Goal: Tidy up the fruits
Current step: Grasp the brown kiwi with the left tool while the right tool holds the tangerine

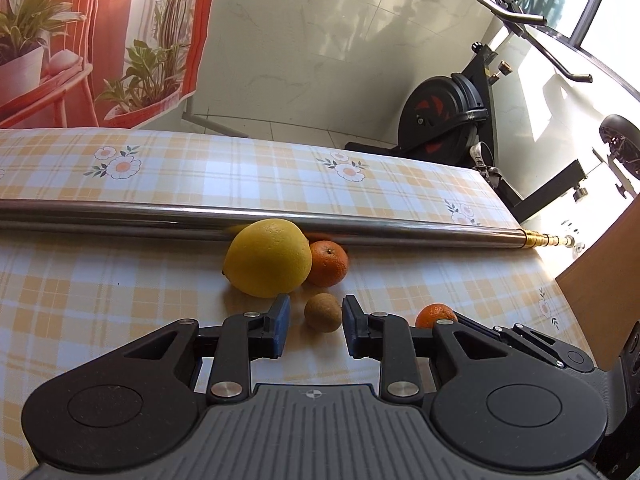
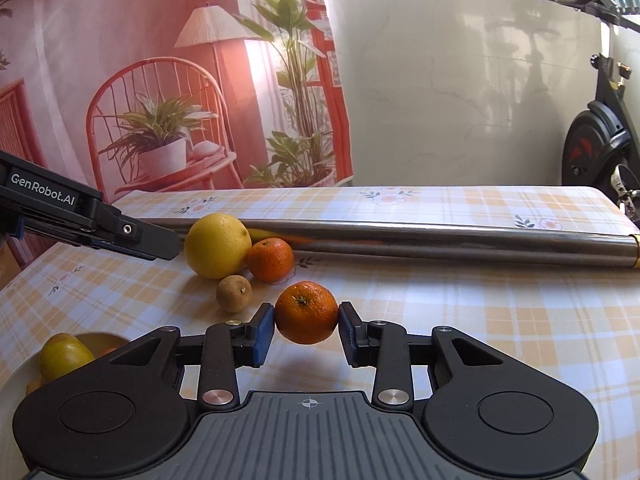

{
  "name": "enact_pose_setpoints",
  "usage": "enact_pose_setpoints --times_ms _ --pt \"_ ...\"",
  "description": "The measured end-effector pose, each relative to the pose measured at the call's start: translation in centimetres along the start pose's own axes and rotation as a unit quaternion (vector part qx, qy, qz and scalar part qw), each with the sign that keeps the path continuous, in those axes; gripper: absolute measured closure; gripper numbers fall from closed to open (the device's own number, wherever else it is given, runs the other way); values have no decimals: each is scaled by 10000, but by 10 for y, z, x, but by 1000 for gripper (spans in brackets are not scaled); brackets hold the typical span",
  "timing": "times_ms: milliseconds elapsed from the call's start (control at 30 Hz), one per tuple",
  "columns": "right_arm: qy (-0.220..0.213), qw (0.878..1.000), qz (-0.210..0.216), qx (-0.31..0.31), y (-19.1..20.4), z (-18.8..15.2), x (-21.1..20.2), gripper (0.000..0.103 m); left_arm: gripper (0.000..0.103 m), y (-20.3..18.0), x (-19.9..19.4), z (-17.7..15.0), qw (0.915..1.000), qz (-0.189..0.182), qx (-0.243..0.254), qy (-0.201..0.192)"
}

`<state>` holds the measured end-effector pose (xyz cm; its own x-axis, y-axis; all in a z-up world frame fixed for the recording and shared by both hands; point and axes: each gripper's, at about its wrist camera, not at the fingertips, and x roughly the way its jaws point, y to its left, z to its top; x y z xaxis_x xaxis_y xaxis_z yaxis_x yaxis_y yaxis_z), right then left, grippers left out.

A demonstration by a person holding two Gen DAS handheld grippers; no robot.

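Note:
A big yellow citrus [image 1: 268,257] and an orange mandarin [image 1: 329,263] lie against a steel pole on the checked tablecloth. A small brown kiwi [image 1: 323,313] lies between the fingers of my left gripper [image 1: 316,326], which is open around it without touching. My right gripper [image 2: 306,330] is shut on a second mandarin [image 2: 306,312] and holds it a little above the cloth, its shadow below. That mandarin also shows in the left wrist view [image 1: 435,315]. The kiwi [image 2: 234,293], citrus [image 2: 218,251] and first mandarin [image 2: 270,260] show in the right wrist view, with the left gripper's body [image 2: 80,216] beside them.
The steel pole [image 1: 360,224] lies across the table behind the fruit. A white plate [image 2: 12,376] with a yellow-green fruit [image 2: 64,356] sits at the near left. An exercise bike [image 1: 452,116] stands beyond the table's far edge. A wooden board [image 1: 604,280] is at the right.

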<state>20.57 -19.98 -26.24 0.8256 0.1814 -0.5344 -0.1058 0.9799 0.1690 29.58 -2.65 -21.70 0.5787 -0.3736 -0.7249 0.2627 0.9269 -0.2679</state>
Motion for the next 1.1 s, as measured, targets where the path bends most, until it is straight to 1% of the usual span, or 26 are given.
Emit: enact_pose_setpoints --times_ms 67,100,200,400,567,667,700,767,833,967,1033,1100 --pt "-61 9999 -79 105 -5 -4 -8 71 57 -4 6 0 10000 78 15 48" --pt "-80 9998 -104 149 -7 -6 -11 71 55 -6 9 -1 9999 106 41 57" --pt "-107 9996 -105 228 -9 -8 -14 71 55 -14 18 -1 9997 100 176 125" --pt "-154 9997 -103 165 -6 -10 -15 71 55 -20 34 -2 9988 273 290 287" --pt "-180 9995 -104 246 -8 -11 -16 71 56 -15 43 1 9983 322 187 438" --pt "-180 9994 -99 274 -9 -11 -15 71 58 -14 47 2 9979 402 261 428" --pt "-179 9994 -92 285 -10 -10 -15 71 60 -15 47 2 9978 415 297 421" --pt "-179 9993 -78 314 -11 -10 -15 71 74 -16 48 1 9981 318 319 430" --pt "-169 9992 -66 364 -13 -10 -15 71 74 -19 46 -1 9978 327 393 420" --pt "-159 9989 -47 433 -15 -10 -14 71 74 -27 34 -7 9961 422 721 286" --pt "-160 9989 -42 444 -16 -10 -14 71 74 -30 20 -10 9954 469 828 121" --pt "-163 9989 -40 447 -16 -10 -15 71 74 -30 1 -15 9956 478 809 -41"
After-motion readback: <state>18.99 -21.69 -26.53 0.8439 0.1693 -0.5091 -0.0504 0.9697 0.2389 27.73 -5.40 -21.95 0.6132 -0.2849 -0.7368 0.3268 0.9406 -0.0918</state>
